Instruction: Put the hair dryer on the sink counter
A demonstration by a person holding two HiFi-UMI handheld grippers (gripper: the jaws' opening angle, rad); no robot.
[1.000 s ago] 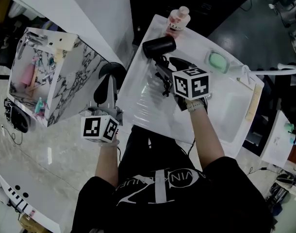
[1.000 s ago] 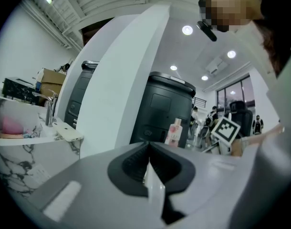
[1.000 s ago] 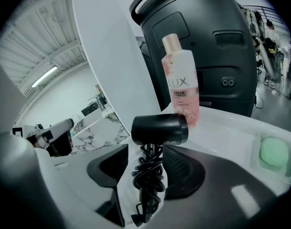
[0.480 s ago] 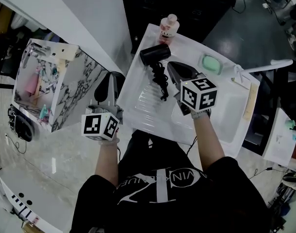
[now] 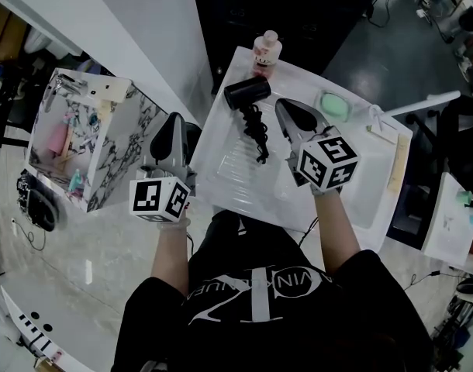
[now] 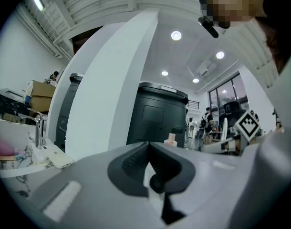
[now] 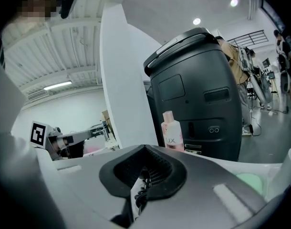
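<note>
The black hair dryer (image 5: 248, 91) lies on the white sink counter (image 5: 229, 165) near its far edge, its coiled cord (image 5: 257, 134) trailing toward me. My right gripper (image 5: 288, 108) hovers just right of the dryer, apart from it. Its jaws have just been closing and now meet with nothing between them. In the right gripper view, the right gripper (image 7: 145, 149) shows a bit of the cord (image 7: 143, 189) below the joined jaws. Off the counter's left edge my left gripper (image 5: 176, 124) is held shut and empty; the left gripper (image 6: 148, 144) points level.
A pink bottle (image 5: 266, 49) stands at the counter's far edge behind the dryer. A green soap dish (image 5: 335, 105) and a white faucet (image 5: 422, 101) are to the right by the basin. A marble-patterned box (image 5: 105, 146) of toiletries sits left. A black bin (image 7: 198, 94) stands beyond.
My right gripper has let go of the dryer's handle, risen, drawn back to the right and shut. The dryer stays on the counter. The left gripper rose a little.
</note>
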